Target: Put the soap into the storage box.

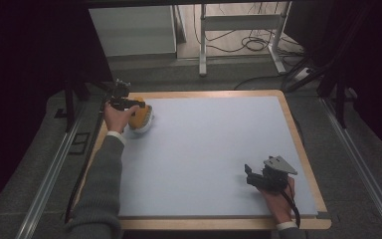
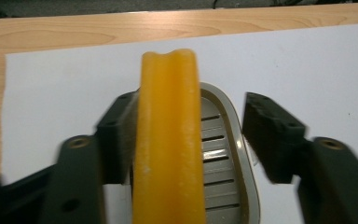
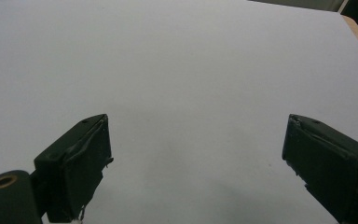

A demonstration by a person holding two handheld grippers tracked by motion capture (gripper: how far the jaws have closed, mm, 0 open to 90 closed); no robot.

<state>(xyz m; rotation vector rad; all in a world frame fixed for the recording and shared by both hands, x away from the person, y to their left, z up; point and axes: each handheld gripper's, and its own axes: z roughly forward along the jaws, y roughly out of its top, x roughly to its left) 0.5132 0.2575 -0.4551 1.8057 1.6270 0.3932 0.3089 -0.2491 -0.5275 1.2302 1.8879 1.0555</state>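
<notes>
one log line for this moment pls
left gripper: open around orange plastic handle of white slotted grater | right gripper: open, idle

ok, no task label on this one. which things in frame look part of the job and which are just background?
Likely in play:
- left gripper, jaws either side of the object's orange handle, right jaw clear of it
- orange-handled object with a slotted white base, far left of the mat
- white mat

Idle or background:
- right gripper, open above bare mat
- metal frame legs and cables beyond the table

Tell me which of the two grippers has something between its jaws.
The left gripper, at the table's far left corner: an orange handle stands between its jaws, though they have not closed on it. The right gripper has only bare mat between its jaws.
</notes>
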